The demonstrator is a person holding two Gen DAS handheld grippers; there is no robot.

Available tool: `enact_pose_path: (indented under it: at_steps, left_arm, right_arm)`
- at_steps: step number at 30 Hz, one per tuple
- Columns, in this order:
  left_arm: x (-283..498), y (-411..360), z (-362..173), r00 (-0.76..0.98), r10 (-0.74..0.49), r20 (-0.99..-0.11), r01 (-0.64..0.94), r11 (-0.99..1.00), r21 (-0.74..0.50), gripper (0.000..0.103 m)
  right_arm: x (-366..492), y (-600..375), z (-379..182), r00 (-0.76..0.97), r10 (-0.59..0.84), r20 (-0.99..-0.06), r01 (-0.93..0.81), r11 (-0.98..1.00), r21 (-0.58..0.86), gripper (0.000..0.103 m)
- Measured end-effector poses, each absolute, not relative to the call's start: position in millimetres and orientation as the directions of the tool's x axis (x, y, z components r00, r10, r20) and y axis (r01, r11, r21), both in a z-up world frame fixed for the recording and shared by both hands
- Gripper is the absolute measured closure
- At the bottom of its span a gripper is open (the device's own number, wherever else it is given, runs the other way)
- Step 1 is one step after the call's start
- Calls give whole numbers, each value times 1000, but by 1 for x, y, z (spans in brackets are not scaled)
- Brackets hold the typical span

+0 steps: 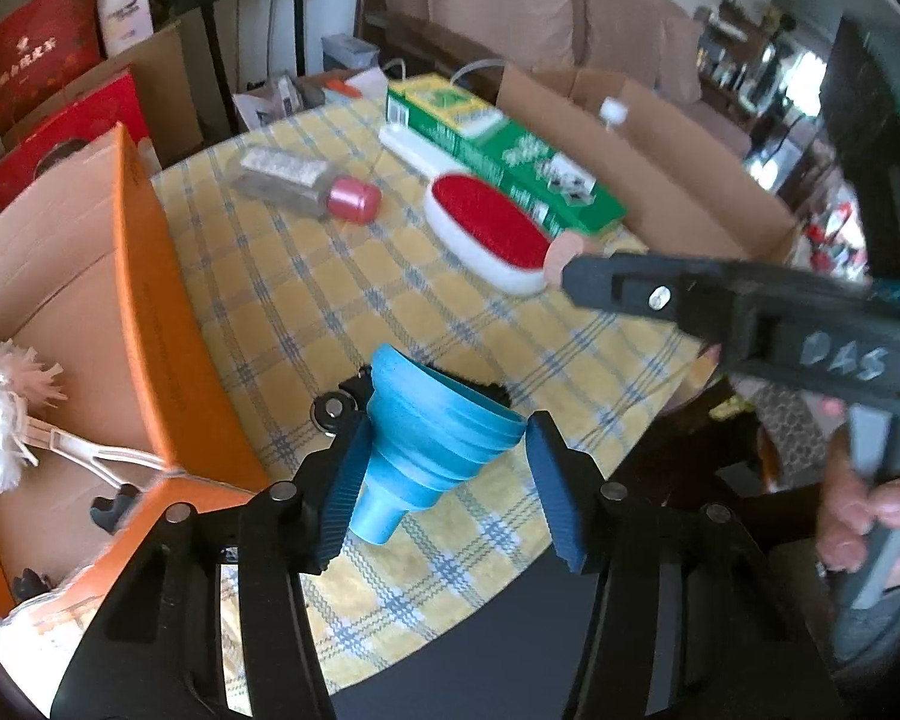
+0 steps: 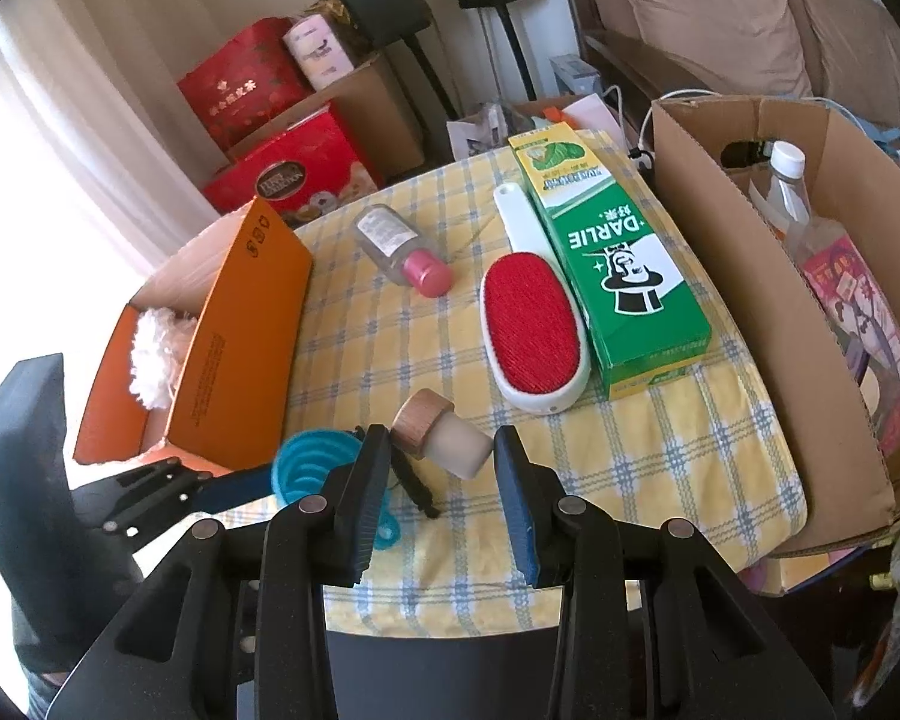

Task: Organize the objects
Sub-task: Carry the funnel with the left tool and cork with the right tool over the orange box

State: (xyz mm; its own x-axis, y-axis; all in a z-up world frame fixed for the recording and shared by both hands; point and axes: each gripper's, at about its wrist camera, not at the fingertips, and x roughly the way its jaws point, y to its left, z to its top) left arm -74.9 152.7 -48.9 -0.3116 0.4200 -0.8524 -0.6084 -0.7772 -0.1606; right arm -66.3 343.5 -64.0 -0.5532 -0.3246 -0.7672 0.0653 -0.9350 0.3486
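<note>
A blue collapsible funnel (image 1: 438,438) sits between the blue pads of my left gripper (image 1: 447,426), which press its sides; it is beside the orange box (image 1: 150,300). The right wrist view shows the funnel (image 2: 306,465) low on the left, with my left gripper (image 2: 252,486) there. My right gripper (image 2: 441,438) is shut on a small frosted bottle with a wooden cap (image 2: 450,444), above the table. In the left wrist view the right gripper (image 1: 576,276) reaches in from the right with the cap at its tip.
On the yellow checked tablecloth (image 2: 660,480) lie a red lint brush (image 2: 531,330), a green Darlie box (image 2: 618,264) and a clear bottle with a pink cap (image 2: 402,252). The orange box (image 2: 240,330) holds a white duster (image 2: 150,354). A brown carton (image 2: 780,312) stands right.
</note>
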Motion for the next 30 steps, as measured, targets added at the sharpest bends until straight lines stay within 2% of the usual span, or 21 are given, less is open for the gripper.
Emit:
enact_pose_path:
  at_steps: [7, 12, 25, 30]
  left_arm:
    - [-78, 125, -5, -374, 489, -788, -564, -795, -226, 53]
    - [-80, 100, 18, -445, 493, -748, -501, -829, -248, 53]
    - [-90, 47, 24, -550, 440, -709, -352, -893, -281, 53]
    - [-90, 28, 25, -565, 411, -715, -321, -908, -269, 58]
  right_arm:
    - [-65, 336, -47, -575, -330, -749, 97, -936, 338, 67]
    - [-65, 322, -36, -586, -328, -741, 130, -941, 313, 67]
    - [-68, 275, -12, -611, -325, -722, 215, -946, 244, 67]
    - [-71, 253, -6, -608, -339, -718, 251, -940, 231, 67]
